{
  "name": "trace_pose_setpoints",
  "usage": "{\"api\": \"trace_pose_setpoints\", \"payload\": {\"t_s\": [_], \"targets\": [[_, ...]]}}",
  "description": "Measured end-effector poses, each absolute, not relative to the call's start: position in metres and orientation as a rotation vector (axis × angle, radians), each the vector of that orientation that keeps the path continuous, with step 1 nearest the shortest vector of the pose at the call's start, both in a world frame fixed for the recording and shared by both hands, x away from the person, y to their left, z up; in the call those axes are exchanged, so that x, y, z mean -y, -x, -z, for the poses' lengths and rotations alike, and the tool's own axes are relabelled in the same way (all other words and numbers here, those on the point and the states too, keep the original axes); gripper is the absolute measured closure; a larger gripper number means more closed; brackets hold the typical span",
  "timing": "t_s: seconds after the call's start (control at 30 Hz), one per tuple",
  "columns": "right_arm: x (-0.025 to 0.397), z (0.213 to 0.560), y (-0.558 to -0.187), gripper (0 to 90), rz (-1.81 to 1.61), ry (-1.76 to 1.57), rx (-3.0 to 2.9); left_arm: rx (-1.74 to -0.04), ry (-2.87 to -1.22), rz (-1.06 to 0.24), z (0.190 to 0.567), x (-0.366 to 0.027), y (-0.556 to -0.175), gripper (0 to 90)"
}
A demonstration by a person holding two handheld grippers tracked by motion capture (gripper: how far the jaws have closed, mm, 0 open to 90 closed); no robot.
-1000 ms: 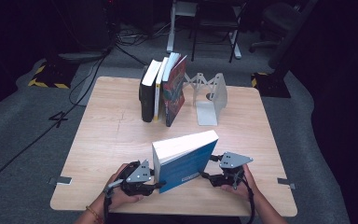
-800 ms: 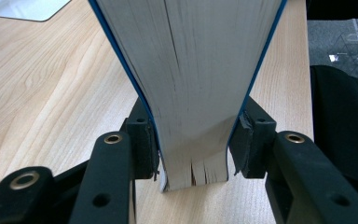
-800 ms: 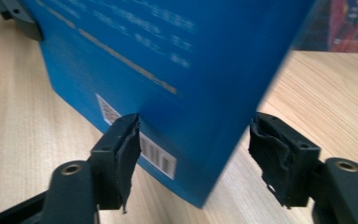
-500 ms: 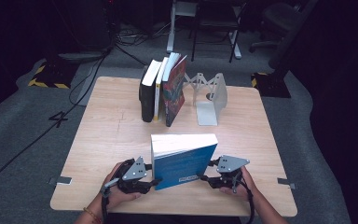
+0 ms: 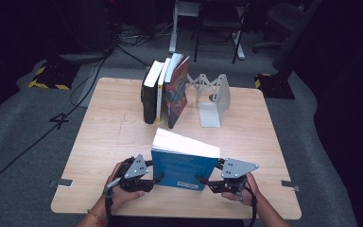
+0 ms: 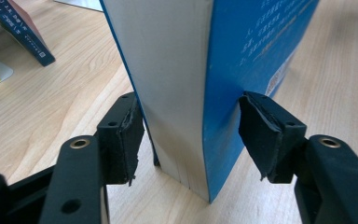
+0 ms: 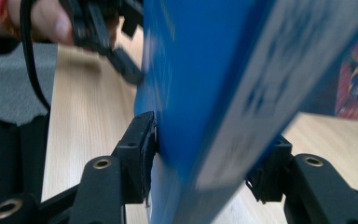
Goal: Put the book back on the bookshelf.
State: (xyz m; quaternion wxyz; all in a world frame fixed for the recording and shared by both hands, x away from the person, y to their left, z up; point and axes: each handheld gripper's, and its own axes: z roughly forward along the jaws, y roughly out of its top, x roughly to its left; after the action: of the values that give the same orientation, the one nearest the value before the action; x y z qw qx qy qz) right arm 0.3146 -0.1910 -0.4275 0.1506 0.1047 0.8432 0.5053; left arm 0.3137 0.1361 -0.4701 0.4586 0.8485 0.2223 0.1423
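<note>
- So the blue book is standing up on its edge at the near side of the worktop, back cover facing the person, page block up top and leaning back a bit.
- Left hand-held gripper is at the book's left end. In its own view the jaws sit either side of the book with the left pad right at the cover and the right pad just touching the blue cover, so it's pinching loosely at best.
- Right hand-held gripper is at the right end, and in its own view both pads are pressed up against the book. It's got it clamped.
- Further back there's a row of books standing upright, with a metal bookend just beside them on the right, well apart from the blue one.
</note>
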Motion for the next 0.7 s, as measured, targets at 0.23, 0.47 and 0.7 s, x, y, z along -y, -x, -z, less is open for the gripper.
{"api": "trace_pose_setpoints", "payload": {"t_s": [0.23,0.47,0.7], "targets": [[0.186,0.418,-0.306,55.6,-1.451,-0.250,-2.417,-0.553,-2.085,-0.356,0.470,-0.130,-0.317,35.4],[0.186,0.414,-0.297,57.5,-1.404,-0.256,-2.405,-0.537,-2.085,-0.325,0.468,-0.121,-0.329,31.4],[0.199,0.410,-0.295,57.1,-1.370,-0.297,-2.407,-0.502,-2.088,-0.336,0.468,-0.102,-0.334,29.2]]}}
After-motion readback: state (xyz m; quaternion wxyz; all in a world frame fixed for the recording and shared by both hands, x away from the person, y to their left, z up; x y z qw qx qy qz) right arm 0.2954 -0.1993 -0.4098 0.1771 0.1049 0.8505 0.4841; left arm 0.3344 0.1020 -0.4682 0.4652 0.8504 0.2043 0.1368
